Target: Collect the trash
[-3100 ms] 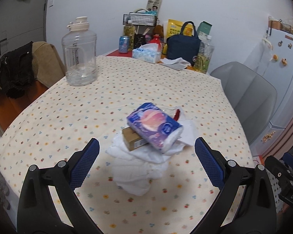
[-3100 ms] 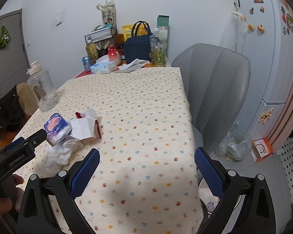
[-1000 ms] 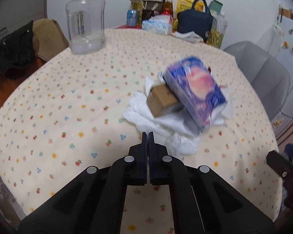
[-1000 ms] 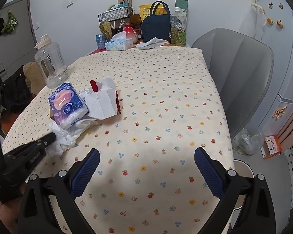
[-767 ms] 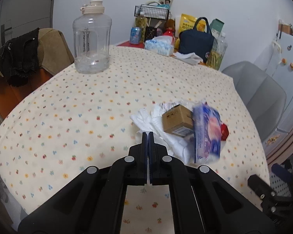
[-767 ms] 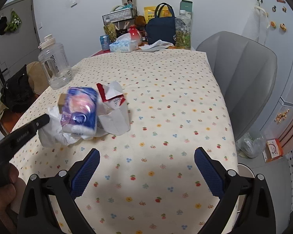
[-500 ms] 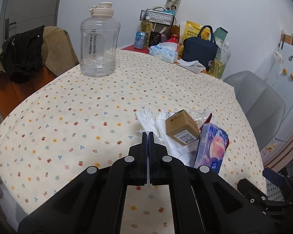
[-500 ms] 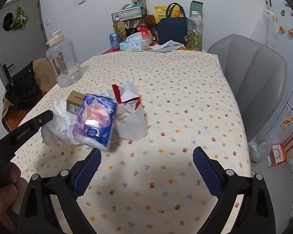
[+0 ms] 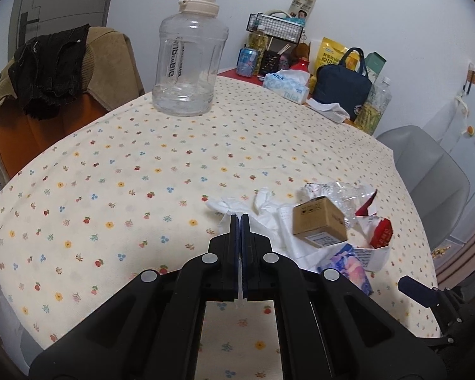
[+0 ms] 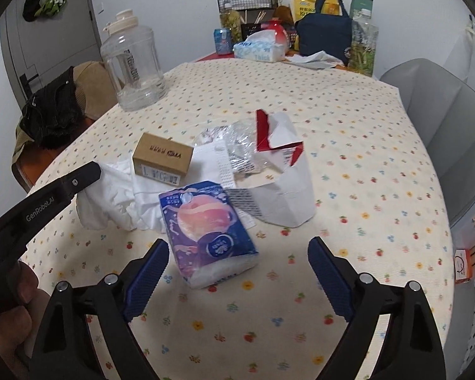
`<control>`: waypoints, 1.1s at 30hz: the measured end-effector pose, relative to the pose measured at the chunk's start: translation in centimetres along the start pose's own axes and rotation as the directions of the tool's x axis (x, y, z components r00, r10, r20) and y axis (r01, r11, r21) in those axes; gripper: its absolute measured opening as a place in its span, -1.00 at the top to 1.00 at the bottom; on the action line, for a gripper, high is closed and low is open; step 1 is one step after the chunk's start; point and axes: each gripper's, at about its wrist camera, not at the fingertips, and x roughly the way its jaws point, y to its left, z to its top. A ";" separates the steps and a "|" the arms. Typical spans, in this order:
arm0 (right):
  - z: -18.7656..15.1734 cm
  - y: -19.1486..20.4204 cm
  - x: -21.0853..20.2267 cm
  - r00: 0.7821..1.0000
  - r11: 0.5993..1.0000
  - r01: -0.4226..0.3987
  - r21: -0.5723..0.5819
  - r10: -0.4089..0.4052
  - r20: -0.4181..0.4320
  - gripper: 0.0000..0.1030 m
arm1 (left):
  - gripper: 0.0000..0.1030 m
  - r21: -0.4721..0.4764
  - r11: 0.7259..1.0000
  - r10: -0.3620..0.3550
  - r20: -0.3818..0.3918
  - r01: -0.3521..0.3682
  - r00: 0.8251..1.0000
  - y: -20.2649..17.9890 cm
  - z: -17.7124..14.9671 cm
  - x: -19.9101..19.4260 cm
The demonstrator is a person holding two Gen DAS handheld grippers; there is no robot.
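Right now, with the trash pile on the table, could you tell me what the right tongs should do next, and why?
Probably ease the right tongs forward and down around the tissue pack. It lies nearest, ahead of their closing jaws and not yet between the pads. The left tongs are shut on the white bag, so they are busy.

Blue tissue pack [image 10: 210,232], brown box [image 10: 162,157], torn carton [image 10: 280,171] lie on crumpled white bag [image 10: 117,196]

A white wall [image 9: 380,6] fills the top of the frame. At upper left stands a grey door [image 10: 47,25]. The tabletop [image 9: 142,164] wears a flower-print cloth. A grey chair [image 10: 433,101] sits right, a clothes-draped chair [image 9: 63,72] left, a white fridge [image 9: 471,101] far right.
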 end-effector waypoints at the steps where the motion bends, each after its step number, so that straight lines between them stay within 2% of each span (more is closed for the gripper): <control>1: 0.0 0.2 0.2 1.000 1.000 -0.002 -0.002 0.002 -0.006 -0.60 | 0.96 -0.005 1.000 0.004 -0.007 -0.004 1.000 0.2 0.0 0.2; 3: 0.0 0.5 0.7 1.000 1.000 -0.007 -0.006 0.007 -0.020 -0.48 | 0.96 -0.006 1.000 0.009 -0.020 -0.009 1.000 0.5 -0.2 0.7; 5: -0.1 0.7 1.3 0.999 1.000 -0.027 -0.008 0.026 -0.044 -0.16 | 0.96 -0.001 1.000 0.011 -0.029 -0.011 1.000 0.4 -0.3 1.0; 9: -0.2 0.8 1.2 0.999 1.000 -0.029 -0.013 0.028 -0.042 0.05 | 0.96 0.011 1.000 0.008 -0.048 -0.008 0.999 0.1 -0.6 1.5; 13: 0.1 0.6 0.3 0.999 0.999 -0.038 -0.012 0.038 -0.030 0.37 | 0.96 0.025 1.000 0.001 -0.042 0.000 0.999 -0.5 -0.7 1.2; 15: 0.1 0.5 -0.2 0.999 0.999 -0.048 -0.015 0.048 -0.025 0.79 | 0.96 0.032 0.999 -0.002 -0.035 0.003 0.999 -0.8 -0.5 0.8; 24: -0.2 -1.4 -2.9 0.999 0.999 -0.048 0.008 0.048 0.020 0.82 | 0.96 0.078 0.997 -0.023 -0.003 0.023 1.000 -3.4 0.0 -1.0; 33: 0.1 -4.5 -6.6 0.996 0.998 -0.022 0.064 0.016 0.092 0.82 | 0.96 0.112 0.993 -0.056 0.075 0.047 0.996 -6.4 1.3 -4.3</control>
